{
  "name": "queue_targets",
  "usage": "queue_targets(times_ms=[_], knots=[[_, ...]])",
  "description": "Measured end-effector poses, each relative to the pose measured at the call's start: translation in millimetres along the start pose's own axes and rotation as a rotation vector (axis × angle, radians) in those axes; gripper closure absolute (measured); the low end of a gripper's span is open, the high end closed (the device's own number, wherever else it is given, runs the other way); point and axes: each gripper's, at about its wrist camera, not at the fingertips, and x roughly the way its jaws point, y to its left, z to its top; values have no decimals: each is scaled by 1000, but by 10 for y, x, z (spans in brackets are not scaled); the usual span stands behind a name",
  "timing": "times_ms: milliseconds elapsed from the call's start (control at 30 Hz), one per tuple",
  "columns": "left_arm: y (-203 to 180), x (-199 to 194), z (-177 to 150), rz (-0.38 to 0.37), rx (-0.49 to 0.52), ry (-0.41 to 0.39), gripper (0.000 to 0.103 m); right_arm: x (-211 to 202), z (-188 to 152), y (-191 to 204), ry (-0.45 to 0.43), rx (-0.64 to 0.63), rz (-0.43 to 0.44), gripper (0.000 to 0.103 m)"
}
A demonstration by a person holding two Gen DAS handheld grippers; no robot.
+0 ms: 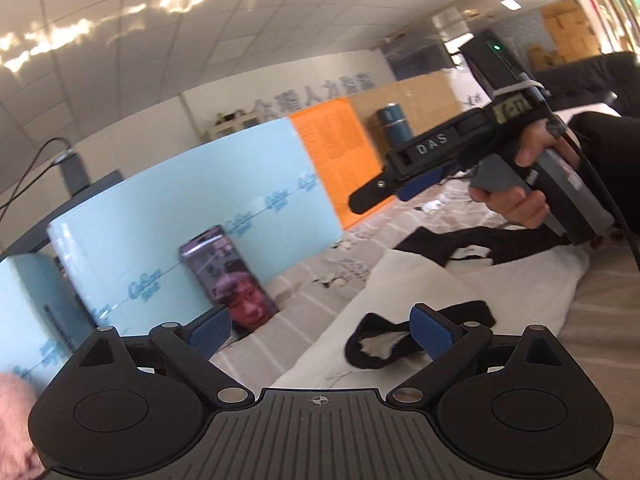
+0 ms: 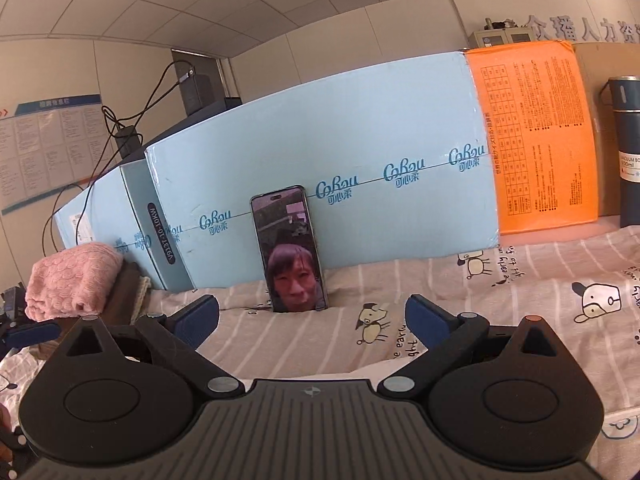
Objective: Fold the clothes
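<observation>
While both tools are held up off the bed, neither grips anything: the left gripper (image 1: 320, 330) has its blue ribbed pads spread wide with only air between them, and the right gripper (image 2: 312, 322) likewise shows its two fingers well apart over the bedsheet (image 2: 500, 304). From the left wrist view the right tool is seen side-on, raised above the cloth and pointing left, a hand (image 1: 520, 184) wrapped round its grey pistol grip with a dark sleeve (image 1: 608, 152) behind and a black cable trailing down. The garment (image 1: 440, 280), soft white fabric with black trim at its openings, lies rumpled on the bed below and to the right of the left gripper, its nearest black-edged opening just beyond the right pad. The sheet is beige cotton with pale stripes and small cartoon dogs. A phone (image 2: 290, 250), glossy and upright, leans against a long pale-blue cardboard box (image 2: 320, 140) printed with repeated logos; an orange printed carton (image 2: 532, 136) stands beside it, and a dark cylindrical flask (image 2: 628, 152) sits at the far right. A pink knitted blanket (image 2: 68, 280), bumpy in texture and folded, rests at the left edge. Both gripper bodies are matte black plastic with ridged centres and round pivot housings.
</observation>
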Motion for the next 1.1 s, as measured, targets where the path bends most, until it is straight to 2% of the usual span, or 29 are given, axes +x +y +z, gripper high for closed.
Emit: queue_targets(times_ms=[100,167,300,400,600,933,1100], knots=[[-132,289,39,-88,124,42,5,-117,-35,-174,30,3,57,3],[-143,426,9,-95,162,68,5,-108,-53,-212,88,20,114,3],[7,515,-78,-124,136,94,5,-56,-91,-243,195,75,247,3],[75,509,-145,-138,134,122,5,-35,-124,-208,250,86,293,3],[94,500,-245,-163,136,155,5,-109,-231,-43,321,50,289,3],[88,672,-307,-190,96,140,5,-323,-463,38,450,142,234,3],[107,712,-299,-199,82,129,5,-274,-549,83,473,192,246,3]])
